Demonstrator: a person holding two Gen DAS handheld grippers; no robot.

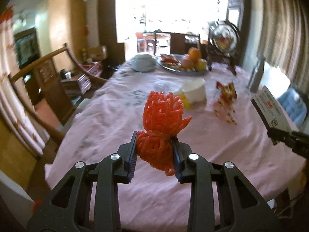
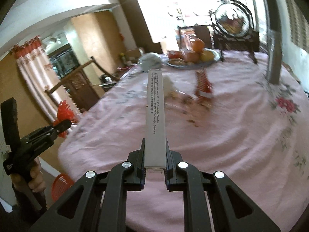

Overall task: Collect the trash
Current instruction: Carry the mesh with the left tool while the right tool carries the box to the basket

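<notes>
Over the pink bench point(image 1: 108, 100), left claw point(image 1: 155, 147) is clamped on the red foam fruit net point(image 1: 161, 116): super light, squishy, springs back, so pinch the bunched base. Right claw point(image 2: 155, 152) grips the thin cardboard box point(image 2: 156, 116) by 1 end, stiff but crushable. More wrappers point(image 1: 226, 102) sit at 1 o'clock.

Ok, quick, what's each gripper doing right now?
Left gripper: shut on the red net.
Right gripper: shut on the white box.
</notes>
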